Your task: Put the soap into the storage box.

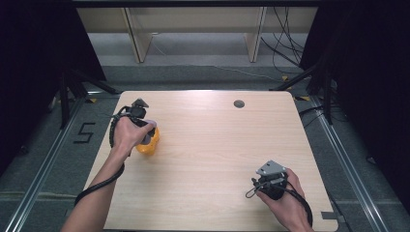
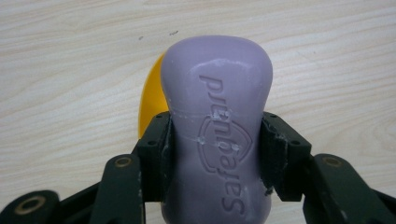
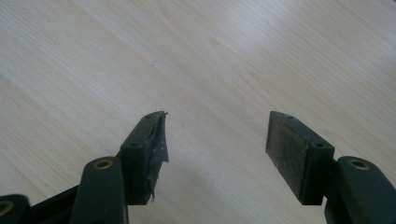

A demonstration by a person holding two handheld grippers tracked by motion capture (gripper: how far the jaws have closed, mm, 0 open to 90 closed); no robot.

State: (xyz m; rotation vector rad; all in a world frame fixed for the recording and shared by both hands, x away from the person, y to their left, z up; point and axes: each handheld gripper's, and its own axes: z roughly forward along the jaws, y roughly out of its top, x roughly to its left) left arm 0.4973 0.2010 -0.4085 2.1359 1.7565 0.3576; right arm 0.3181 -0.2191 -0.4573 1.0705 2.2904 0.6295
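We see the left gripper (image 2: 215,154) pinching the purple soap bar (image 2: 217,116) above the yellow dish (image 2: 150,107), likely to seat it, while the right gripper (image 3: 215,144) waits spread.

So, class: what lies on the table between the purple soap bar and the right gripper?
Nothing: in the high view, bare table separates the purple soap bar from the right gripper.

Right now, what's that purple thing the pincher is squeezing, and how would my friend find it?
Start at the wooden table and go to its left side, where the left gripper is. Its two black jaws pinch a lilac soap bar above something yellow. The bar has letters and a shield pressed into its face.
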